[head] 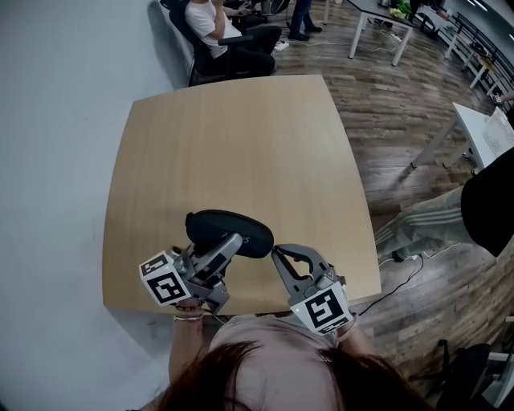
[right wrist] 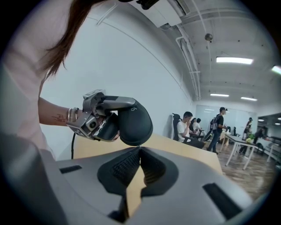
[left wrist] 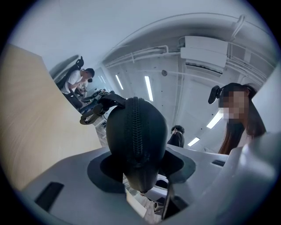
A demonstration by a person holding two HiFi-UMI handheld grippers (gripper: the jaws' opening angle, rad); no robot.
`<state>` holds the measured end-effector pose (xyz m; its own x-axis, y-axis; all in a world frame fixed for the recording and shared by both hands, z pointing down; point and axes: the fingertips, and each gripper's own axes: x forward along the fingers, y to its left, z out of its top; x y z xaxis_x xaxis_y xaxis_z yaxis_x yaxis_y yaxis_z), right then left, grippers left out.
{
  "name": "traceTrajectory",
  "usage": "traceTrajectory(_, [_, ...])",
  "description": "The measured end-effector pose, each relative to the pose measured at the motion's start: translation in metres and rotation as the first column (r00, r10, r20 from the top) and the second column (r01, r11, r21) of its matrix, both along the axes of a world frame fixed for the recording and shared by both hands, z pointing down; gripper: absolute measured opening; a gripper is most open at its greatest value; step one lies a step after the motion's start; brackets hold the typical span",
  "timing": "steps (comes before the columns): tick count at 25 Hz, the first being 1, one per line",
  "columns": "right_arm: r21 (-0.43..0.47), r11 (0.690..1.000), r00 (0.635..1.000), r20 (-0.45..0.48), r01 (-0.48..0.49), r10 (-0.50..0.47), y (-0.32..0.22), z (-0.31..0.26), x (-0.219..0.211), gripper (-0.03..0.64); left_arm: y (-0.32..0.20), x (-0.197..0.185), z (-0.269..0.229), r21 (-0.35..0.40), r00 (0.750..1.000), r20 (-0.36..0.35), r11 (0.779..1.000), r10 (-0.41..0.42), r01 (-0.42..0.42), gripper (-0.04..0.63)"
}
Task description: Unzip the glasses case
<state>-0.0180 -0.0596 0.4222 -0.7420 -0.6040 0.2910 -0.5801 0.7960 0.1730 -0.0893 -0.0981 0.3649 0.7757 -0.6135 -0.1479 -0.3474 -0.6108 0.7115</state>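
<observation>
A black zippered glasses case (head: 229, 229) (left wrist: 136, 140) (right wrist: 136, 123) hangs just above the near part of the wooden table (head: 233, 144). My left gripper (head: 225, 249) (left wrist: 140, 169) (right wrist: 120, 117) is shut on it, one finger on each side of the shell. The zipper runs up the case's middle in the left gripper view. My right gripper (head: 275, 252) (right wrist: 139, 149) has its jaws pressed together at the case's right end. A tiny tab of the zipper shows pinched at their tips.
The table's front edge (head: 241, 309) lies right under both grippers. Seated people on office chairs (head: 221, 32) are beyond the far edge, with white desks (head: 385, 24) farther back. A standing person (head: 450, 217) and a floor cable (head: 401, 273) are at the right.
</observation>
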Motion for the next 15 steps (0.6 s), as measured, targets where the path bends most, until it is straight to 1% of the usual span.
traceTrajectory(4, [0.01, 1.0, 1.0, 0.0, 0.005, -0.005, -0.0016, -0.0007, -0.0012, 0.017, -0.0004, 0.0001, 0.0032, -0.014, 1.0, 0.011, 1.0, 0.008, -0.008, 0.225])
traceTrajectory(9, [-0.016, 1.0, 1.0, -0.014, 0.003, -0.004, -0.0012, 0.0062, 0.0035, 0.017, 0.0, 0.0037, 0.0065, -0.027, 0.999, 0.033, 1.0, 0.017, -0.017, 0.225])
traceTrajectory(15, [-0.016, 1.0, 1.0, -0.014, -0.001, 0.001, -0.0039, 0.007, 0.007, 0.018, -0.001, 0.007, 0.0095, -0.044, 0.999, 0.047, 0.999, 0.026, -0.024, 0.224])
